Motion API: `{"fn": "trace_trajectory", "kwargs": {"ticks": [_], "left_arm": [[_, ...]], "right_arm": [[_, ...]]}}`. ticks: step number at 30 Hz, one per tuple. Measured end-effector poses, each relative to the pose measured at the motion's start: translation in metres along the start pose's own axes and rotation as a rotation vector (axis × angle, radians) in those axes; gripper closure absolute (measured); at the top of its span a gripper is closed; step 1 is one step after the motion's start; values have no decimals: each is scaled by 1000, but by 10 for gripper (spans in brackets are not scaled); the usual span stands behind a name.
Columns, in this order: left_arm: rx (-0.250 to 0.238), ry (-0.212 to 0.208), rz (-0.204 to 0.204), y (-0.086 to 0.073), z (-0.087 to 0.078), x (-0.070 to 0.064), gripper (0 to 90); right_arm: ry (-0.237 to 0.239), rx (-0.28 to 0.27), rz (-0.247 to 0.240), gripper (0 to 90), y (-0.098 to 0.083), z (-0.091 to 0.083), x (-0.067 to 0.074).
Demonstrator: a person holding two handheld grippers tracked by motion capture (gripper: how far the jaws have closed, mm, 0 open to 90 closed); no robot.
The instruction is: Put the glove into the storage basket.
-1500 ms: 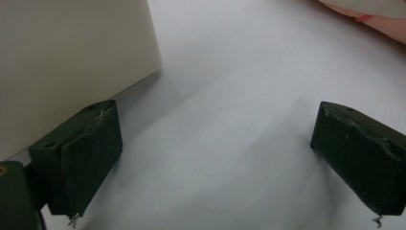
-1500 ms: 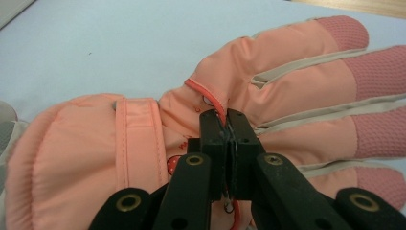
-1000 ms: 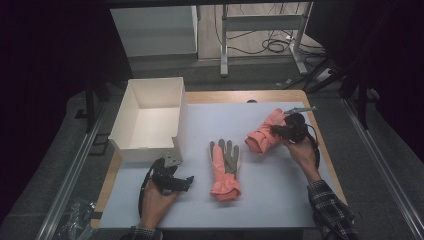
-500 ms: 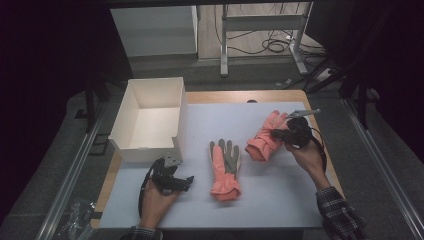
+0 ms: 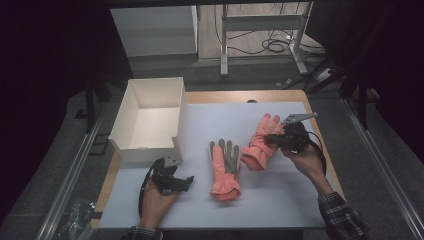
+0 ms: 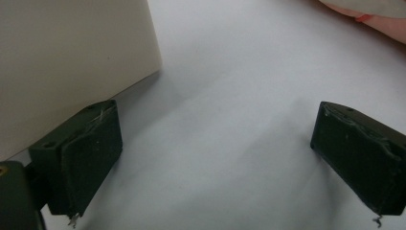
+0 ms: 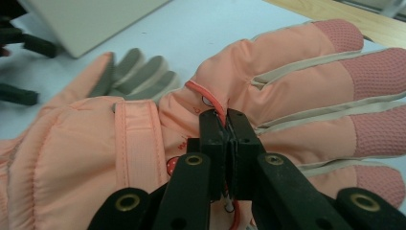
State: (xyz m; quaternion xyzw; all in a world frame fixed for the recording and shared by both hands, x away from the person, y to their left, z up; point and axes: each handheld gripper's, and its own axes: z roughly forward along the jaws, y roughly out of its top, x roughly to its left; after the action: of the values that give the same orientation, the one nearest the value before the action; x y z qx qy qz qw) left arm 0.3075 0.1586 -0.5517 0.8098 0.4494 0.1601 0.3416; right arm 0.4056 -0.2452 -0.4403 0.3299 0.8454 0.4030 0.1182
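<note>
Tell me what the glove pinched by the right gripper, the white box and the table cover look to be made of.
Pinched glove: puffy, quilted salmon fabric, probably padded synthetic, with beige piping and dotted, rubbery-looking fingertip patches. The right gripper clamps a fold of it.
White box: thin, matt, stiff walls with sharp folds, likely cardboard or plastic sheet.
Table cover: smooth, pale, matt sheet over a wooden top; paper or vinyl, hard to tell.

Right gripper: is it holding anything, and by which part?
Yes: the right gripper is shut on the pink glove, pinching a fold of fabric on its back, below the fingers.
</note>
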Motion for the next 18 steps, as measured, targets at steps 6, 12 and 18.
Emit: {"fn": "trace_trajectory", "kwargs": {"ticks": [6,12,18], "left_arm": [[-3,1,-1,0,0,0,36],[-3,1,-1,0,0,0,36],[-2,1,-1,0,0,0,36]], "right_arm": [[61,-10,-58,863,8,-5,16],[153,-20,-124,863,17,-4,33],[225,-7,-208,863,26,4,50]]}}
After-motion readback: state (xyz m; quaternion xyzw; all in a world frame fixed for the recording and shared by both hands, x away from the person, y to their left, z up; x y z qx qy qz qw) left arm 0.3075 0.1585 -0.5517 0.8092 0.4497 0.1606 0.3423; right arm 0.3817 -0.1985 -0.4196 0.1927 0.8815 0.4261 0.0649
